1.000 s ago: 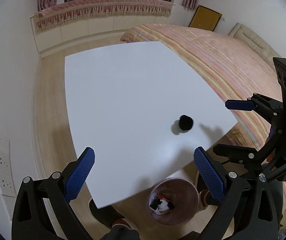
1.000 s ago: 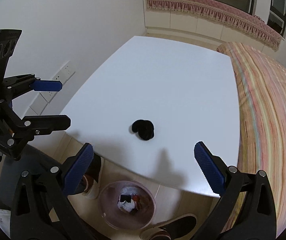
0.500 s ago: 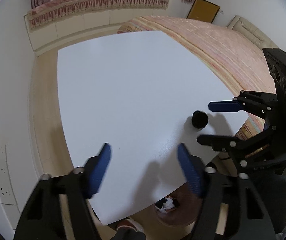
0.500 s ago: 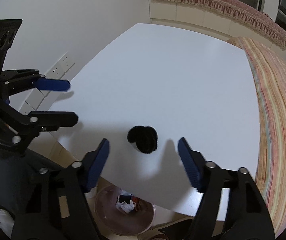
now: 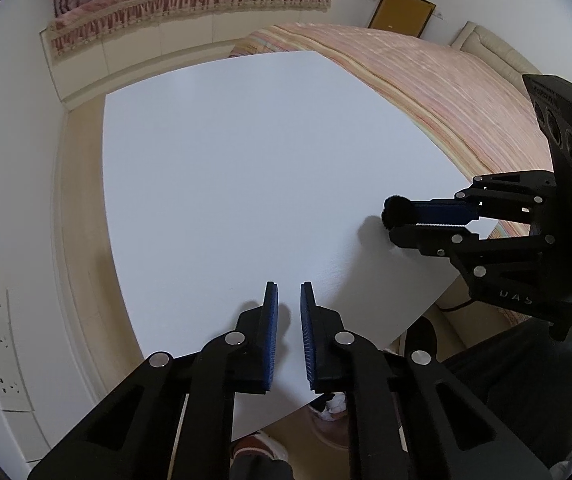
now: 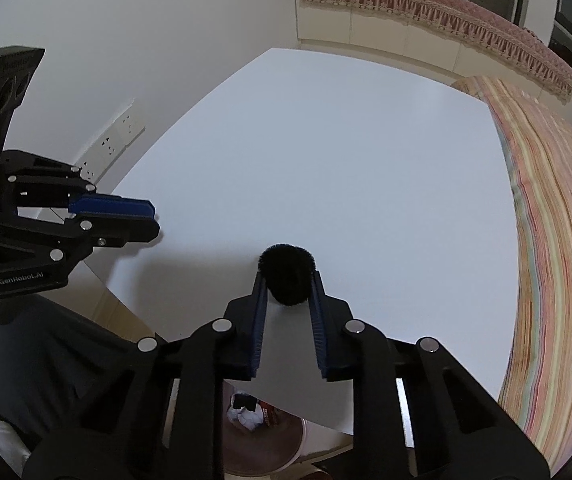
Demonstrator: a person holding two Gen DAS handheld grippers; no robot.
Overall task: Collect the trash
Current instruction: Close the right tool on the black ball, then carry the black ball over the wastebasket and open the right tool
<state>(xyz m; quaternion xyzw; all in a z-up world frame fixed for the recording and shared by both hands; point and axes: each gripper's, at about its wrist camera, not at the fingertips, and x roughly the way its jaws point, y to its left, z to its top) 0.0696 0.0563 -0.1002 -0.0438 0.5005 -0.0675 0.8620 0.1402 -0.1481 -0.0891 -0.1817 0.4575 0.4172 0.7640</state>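
A black fuzzy ball (image 6: 286, 276) sits near the front edge of the white table (image 6: 345, 168). My right gripper (image 6: 286, 280) is shut on it, its blue pads pressing both sides. The ball also shows in the left wrist view (image 5: 395, 210) at the tip of the right gripper (image 5: 397, 220). My left gripper (image 5: 287, 292) is shut and empty above the table's front edge; it shows in the right wrist view (image 6: 150, 220) to the ball's left. A brown trash bin (image 6: 262, 432) with wrappers stands on the floor below the table edge.
A bed with a striped pink cover (image 5: 445, 92) runs along the table's right side. A white wall with sockets (image 5: 2, 360) is on the left. A fringed window bench (image 5: 190, 4) lies beyond the table. A person's shoe (image 5: 258, 448) is under the table edge.
Both grippers have closed. The right one moved forward and down and took hold of the black ball. The left one shut on nothing.
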